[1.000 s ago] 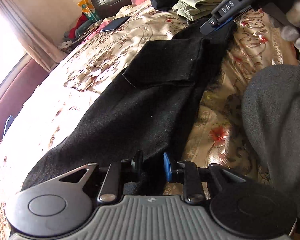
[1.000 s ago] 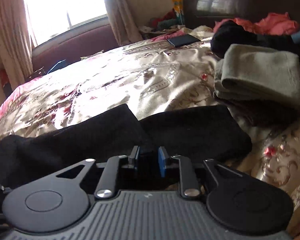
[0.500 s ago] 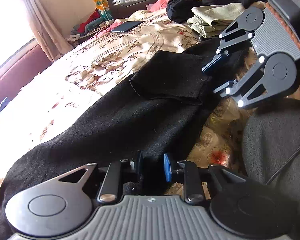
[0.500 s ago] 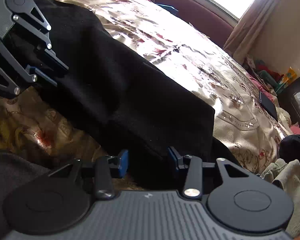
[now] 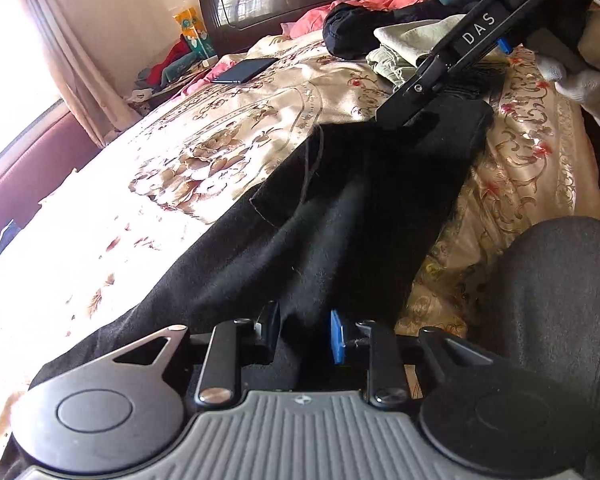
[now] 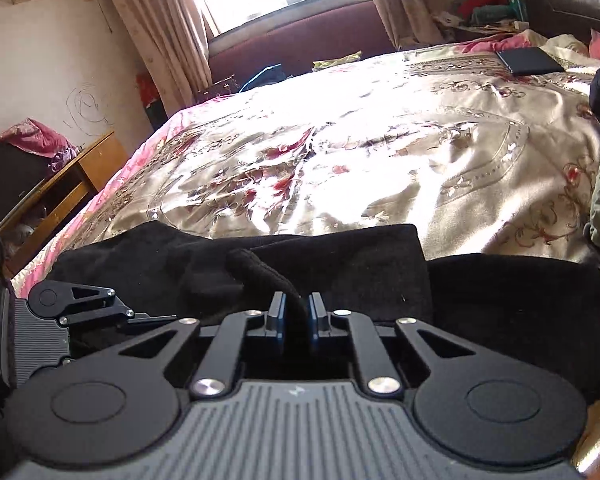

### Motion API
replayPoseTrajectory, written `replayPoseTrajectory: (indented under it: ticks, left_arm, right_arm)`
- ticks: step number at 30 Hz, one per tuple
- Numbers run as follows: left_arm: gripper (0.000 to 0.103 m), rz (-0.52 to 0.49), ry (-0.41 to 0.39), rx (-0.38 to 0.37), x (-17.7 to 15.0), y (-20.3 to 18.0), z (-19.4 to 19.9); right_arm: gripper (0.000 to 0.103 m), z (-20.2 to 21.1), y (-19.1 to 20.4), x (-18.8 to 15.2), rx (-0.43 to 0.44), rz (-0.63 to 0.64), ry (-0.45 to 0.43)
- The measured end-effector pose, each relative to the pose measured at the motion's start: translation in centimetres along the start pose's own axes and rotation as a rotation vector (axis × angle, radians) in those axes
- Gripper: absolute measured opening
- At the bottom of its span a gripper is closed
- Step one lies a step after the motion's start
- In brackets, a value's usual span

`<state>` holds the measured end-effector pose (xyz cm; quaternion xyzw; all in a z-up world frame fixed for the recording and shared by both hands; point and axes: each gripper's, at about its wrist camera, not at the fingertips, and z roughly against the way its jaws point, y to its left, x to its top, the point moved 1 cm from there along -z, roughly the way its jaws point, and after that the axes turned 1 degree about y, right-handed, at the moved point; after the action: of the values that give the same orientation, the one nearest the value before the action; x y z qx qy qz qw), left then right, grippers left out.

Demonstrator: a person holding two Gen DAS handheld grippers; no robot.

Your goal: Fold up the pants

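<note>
Both grippers gripping black pants [image 5: 340, 208] on the bed [image 5: 228, 128]

Left gripper [image 5: 305, 330] jaws are pinching the near fabric; right gripper [image 6: 297, 318] jaws are closing narrowly on a raised fold at the far end.

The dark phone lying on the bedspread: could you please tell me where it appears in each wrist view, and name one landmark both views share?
Left wrist view: the dark phone lies in the upper middle, left of the clothes pile, below the headboard.
Right wrist view: the phone lies at the upper right, near the bed's far corner.
Shared landmark: the black pants stretched across the bedspread's near edge.
</note>
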<state>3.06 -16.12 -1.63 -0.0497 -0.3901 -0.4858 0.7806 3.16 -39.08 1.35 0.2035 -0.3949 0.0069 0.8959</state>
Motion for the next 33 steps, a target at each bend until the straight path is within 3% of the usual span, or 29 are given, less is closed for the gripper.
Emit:
replayPoseTrajectory:
  ticks: [4, 7, 14, 17, 22, 25, 30, 33]
  left_arm:
    - [0.041, -0.001, 0.029, -0.022, -0.3, -0.5, -1.3]
    - [0.041, 0.001, 0.037, -0.028, -0.6, -1.1, -1.5]
    - [0.041, 0.048, 0.022, -0.039, -0.9, -0.6, -0.9]
    - [0.041, 0.070, 0.017, -0.041, -1.0, -0.6, -0.8]
    - [0.041, 0.083, 0.017, -0.045, -1.2, -0.4, -0.8]
    - [0.041, 0.092, 0.020, -0.048, -1.3, -0.2, -0.8]
    - [0.041, 0.092, 0.020, -0.055, -1.5, -0.1, -0.8]
    - [0.042, 0.095, 0.019, -0.060, -1.5, -0.1, -0.9]
  right_arm:
    - [0.010, -0.7, -0.8, -0.5, -0.074, 0.017, 0.030]
    - [0.016, -1.5, 0.8, -1.2, -0.152, 0.162, 0.042]
    - [0.024, -2.8, 5.6, -4.3, -0.124, 0.560, 0.157]
    - [0.040, -3.6, 6.3, -4.9, -0.109, 0.630, 0.176]
    - [0.039, -5.9, 7.4, -5.2, -0.103, 0.725, 0.186]
    - [0.033, -6.4, 7.0, -4.3, -0.099, 0.673, 0.182]
    - [0.020, -5.4, 4.1, -2.1, 0.009, 0.413, 0.191]
    - [0.018, -4.4, 3.0, -1.8, 0.013, 0.370, 0.174]
